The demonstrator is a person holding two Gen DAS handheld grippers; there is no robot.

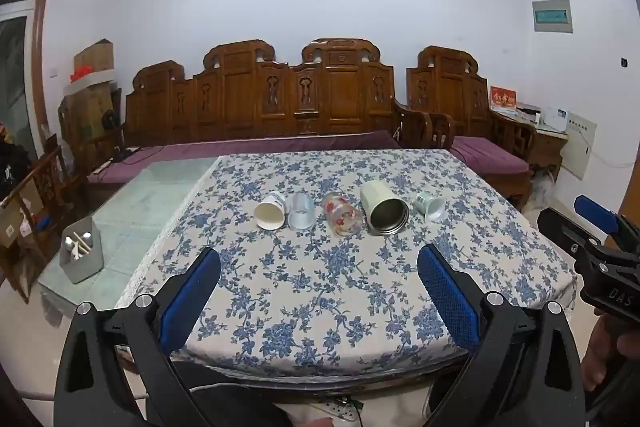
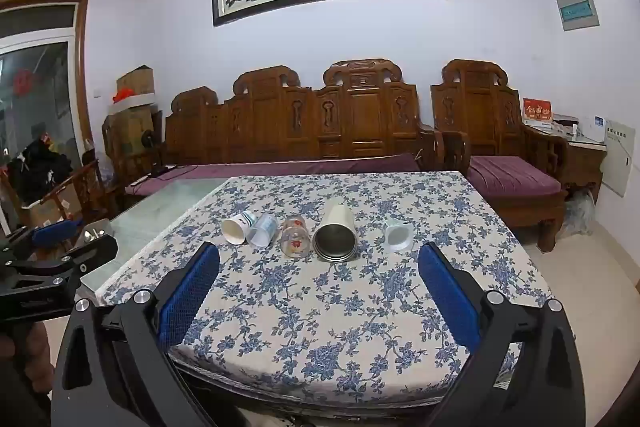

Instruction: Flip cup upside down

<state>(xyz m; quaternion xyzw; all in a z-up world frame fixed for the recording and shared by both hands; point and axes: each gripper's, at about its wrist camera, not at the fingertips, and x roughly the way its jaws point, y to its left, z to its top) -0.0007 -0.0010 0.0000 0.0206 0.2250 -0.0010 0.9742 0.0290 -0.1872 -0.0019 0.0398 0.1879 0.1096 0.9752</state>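
Several cups lie on their sides in a row across the middle of the table, mouths toward me: a white paper cup [image 1: 270, 211] [image 2: 239, 227], a clear plastic cup [image 1: 301, 211] [image 2: 264, 230], a flowered glass [image 1: 341, 214] [image 2: 296, 237], a cream steel tumbler [image 1: 383, 208] [image 2: 336, 235] and a small white cup [image 1: 431, 206] [image 2: 398, 235]. My left gripper [image 1: 318, 263] is open and empty, well short of the row. My right gripper [image 2: 319, 261] is open and empty, also short of the row. Each gripper shows at the other view's edge.
The table wears a blue floral cloth [image 1: 320, 291] [image 2: 320, 307]; its left part is bare glass [image 1: 136, 203]. A grey utensil holder [image 1: 81, 254] stands on the glass. A carved wooden sofa [image 1: 280, 99] with purple cushions stands behind the table.
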